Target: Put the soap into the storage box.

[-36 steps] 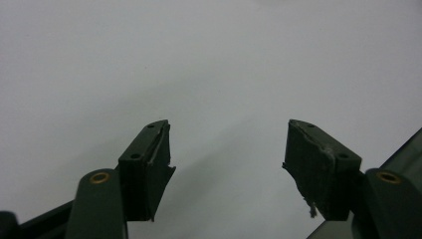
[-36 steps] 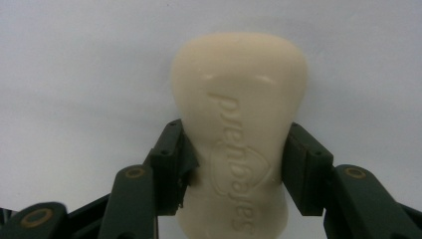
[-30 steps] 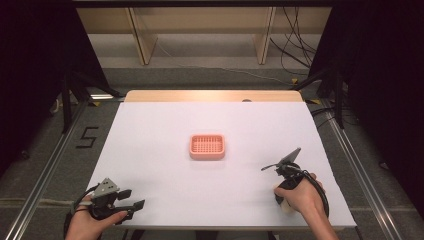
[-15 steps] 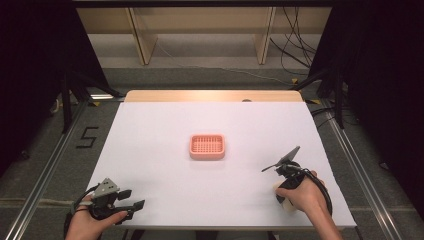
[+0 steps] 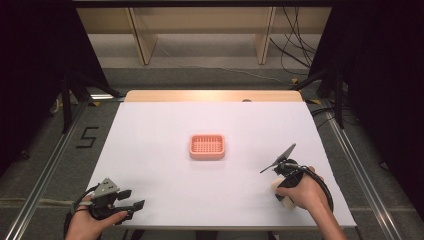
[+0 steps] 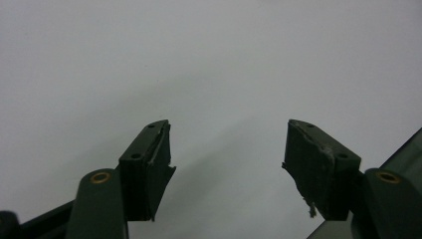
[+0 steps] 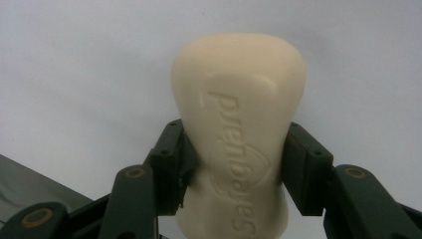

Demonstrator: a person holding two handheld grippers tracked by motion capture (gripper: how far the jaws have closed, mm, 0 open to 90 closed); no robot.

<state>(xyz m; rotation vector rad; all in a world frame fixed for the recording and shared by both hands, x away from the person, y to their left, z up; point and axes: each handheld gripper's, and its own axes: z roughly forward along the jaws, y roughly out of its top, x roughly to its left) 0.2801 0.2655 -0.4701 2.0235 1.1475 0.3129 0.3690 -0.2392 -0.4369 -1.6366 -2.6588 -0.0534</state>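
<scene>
We grip soap bar in right gripper; pink dish lies forward-left; left gripper gapes empty.

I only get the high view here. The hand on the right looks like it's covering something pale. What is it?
Observer: A cream soap bar, clamped between the right tool jaws.
Operator: Any markings on it?
Observer: Yes, embossed lettering runs along its face; I can't read it fully.
Operator: And the left tool, holding anything?
Observer: No. The left tool is open, with bare white table between its jaws.
</scene>
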